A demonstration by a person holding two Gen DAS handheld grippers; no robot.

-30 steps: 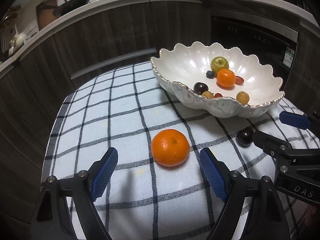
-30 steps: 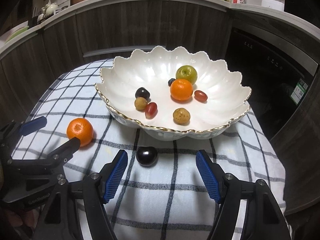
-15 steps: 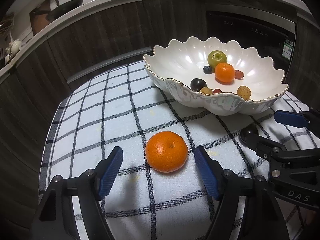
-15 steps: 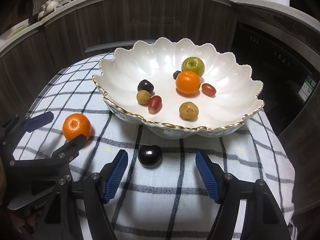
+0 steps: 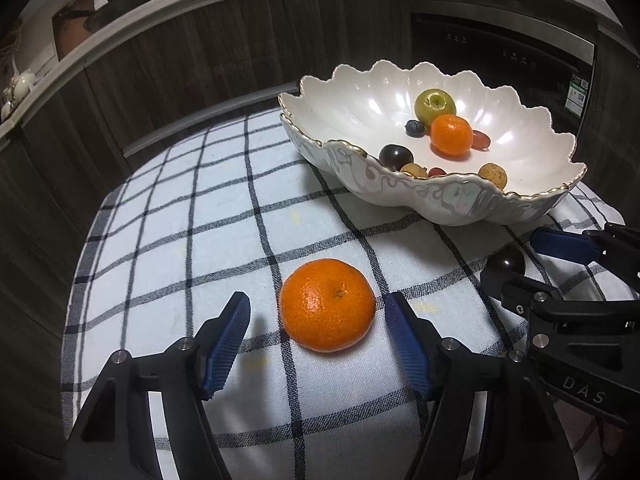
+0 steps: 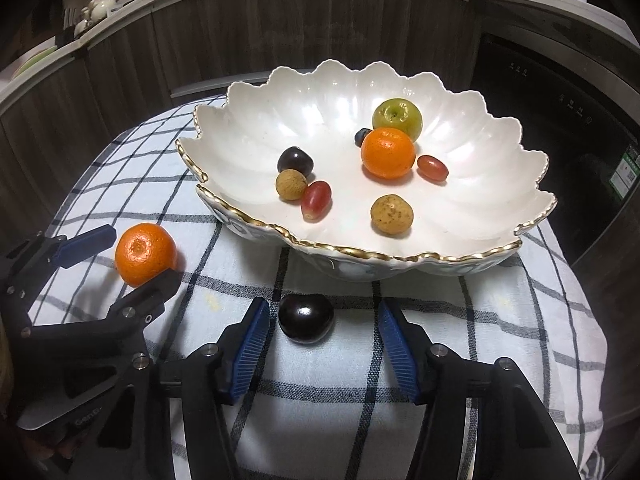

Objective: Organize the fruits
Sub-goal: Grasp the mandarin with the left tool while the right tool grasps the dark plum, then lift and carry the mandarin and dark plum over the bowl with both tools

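Now both grippers' fingers have just been closing, left gripper [image 5: 318, 344] around the orange [image 5: 327, 305], right gripper [image 6: 320, 346] around the plum [image 6: 306, 319], still spread, neither touching, bowl [image 6: 400, 254] at twelve o'clock.

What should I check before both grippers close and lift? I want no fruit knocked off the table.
1. Orange between the left gripper pads: ok; jaws have just been closing, gaps remain on both sides.
2. Dark plum between the right gripper pads: ok, but nearer one pad; jaws just closing, not yet touching.
3. Grippers clear of each other: ok.
4. Room in the bowl: ok, bare floor on its left.
5. Right gripper clear of the bowl's rim: ok.
6. Cloth flat: ok.
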